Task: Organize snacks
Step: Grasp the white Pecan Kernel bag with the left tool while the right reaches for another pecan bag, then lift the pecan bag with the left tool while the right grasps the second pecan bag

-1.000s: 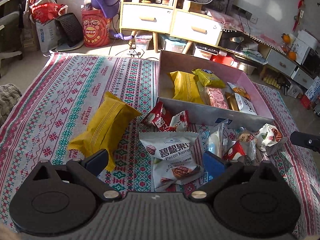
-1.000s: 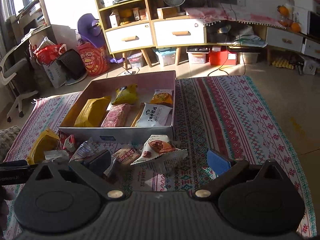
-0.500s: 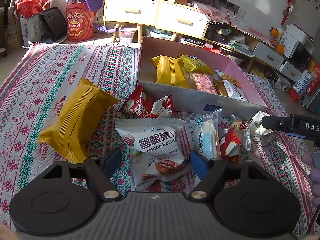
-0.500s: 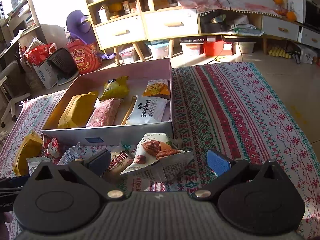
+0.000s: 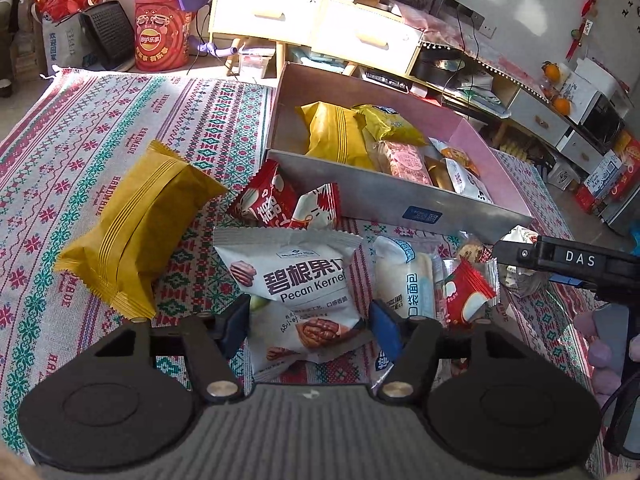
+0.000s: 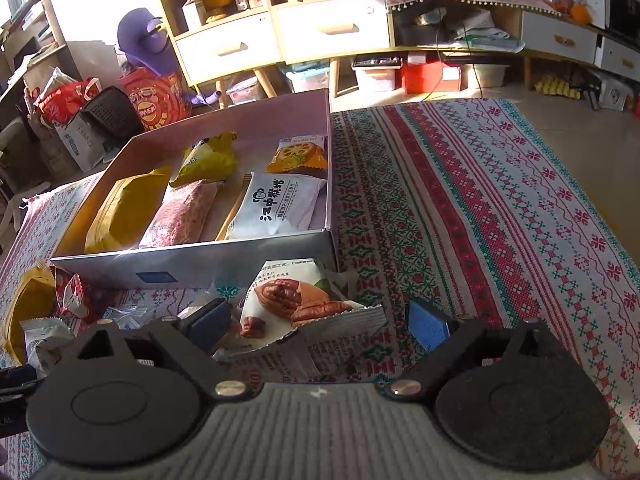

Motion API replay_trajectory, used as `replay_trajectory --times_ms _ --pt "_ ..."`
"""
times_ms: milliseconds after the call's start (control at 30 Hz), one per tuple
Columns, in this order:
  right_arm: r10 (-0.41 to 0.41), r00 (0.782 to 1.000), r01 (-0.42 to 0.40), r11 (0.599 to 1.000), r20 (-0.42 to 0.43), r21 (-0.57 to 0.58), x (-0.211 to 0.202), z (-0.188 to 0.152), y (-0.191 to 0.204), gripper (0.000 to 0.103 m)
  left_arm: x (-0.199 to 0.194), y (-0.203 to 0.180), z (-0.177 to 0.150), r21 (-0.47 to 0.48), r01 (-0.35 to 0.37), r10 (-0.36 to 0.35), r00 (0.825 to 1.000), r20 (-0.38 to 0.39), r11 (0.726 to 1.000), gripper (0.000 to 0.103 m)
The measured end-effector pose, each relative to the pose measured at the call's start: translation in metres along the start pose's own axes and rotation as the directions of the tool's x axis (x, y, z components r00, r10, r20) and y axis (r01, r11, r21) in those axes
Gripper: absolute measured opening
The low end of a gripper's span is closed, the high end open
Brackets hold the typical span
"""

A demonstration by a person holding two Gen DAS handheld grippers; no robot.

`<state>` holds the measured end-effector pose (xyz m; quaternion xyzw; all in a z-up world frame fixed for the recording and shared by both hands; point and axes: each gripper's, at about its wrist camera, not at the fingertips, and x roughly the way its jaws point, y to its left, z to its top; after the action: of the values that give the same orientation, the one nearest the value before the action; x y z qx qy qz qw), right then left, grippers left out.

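Observation:
A pink box point(image 5: 496, 152) point(image 6: 192, 260) holds several snack packs. In front of it loose snacks lie on the patterned cloth. My left gripper point(image 5: 308, 326) is open, its blue pads on either side of a white pecan kernel bag point(image 5: 296, 280). A yellow pack point(image 5: 136, 228), red-and-white packs point(image 5: 280, 204) and a bread pack point(image 5: 408, 276) lie around it. My right gripper point(image 6: 316, 320) is open, straddling another pecan pack point(image 6: 296, 304) by the box's near right corner; it also shows in the left wrist view point(image 5: 560, 258).
The patterned cloth point(image 6: 500, 208) stretches right of the box. Beyond the table stand shelves with drawers point(image 5: 312, 28), a red bucket point(image 5: 160, 36) and bags point(image 6: 68, 120).
Both grippers have moved forward and down toward their pecan packs. The left gripper's pads now flank its bag more closely.

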<state>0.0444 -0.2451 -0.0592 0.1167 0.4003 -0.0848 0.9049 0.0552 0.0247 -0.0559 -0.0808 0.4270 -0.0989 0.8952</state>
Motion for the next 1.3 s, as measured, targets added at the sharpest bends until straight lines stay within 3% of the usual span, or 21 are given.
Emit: replay_trajectory --times_ms 333,467,667,1300 --pt "0.017 1.0 -0.017 1.0 -0.006 0.007 -0.004 0.0 0.003 0.076 -0.002 -0.004 0.001 0.007 -0.032 0.032 0.999 0.005 0.999 0.064" --pt "0.015 1.0 -0.014 1.0 -0.019 0.025 -0.005 0.003 0.003 0.061 -0.003 -0.007 0.002 0.022 -0.052 0.052 0.999 0.0 0.998 0.061" --pt "0.008 1.0 -0.008 1.0 -0.011 0.013 -0.01 0.005 0.006 0.054 -0.005 -0.011 0.004 0.045 -0.063 0.062 0.998 0.003 0.997 0.059" --pt "0.093 0.996 -0.094 0.995 -0.016 -0.019 -0.032 0.015 0.016 0.03 -0.016 -0.014 0.008 0.051 -0.041 0.041 0.999 0.006 0.998 0.057"
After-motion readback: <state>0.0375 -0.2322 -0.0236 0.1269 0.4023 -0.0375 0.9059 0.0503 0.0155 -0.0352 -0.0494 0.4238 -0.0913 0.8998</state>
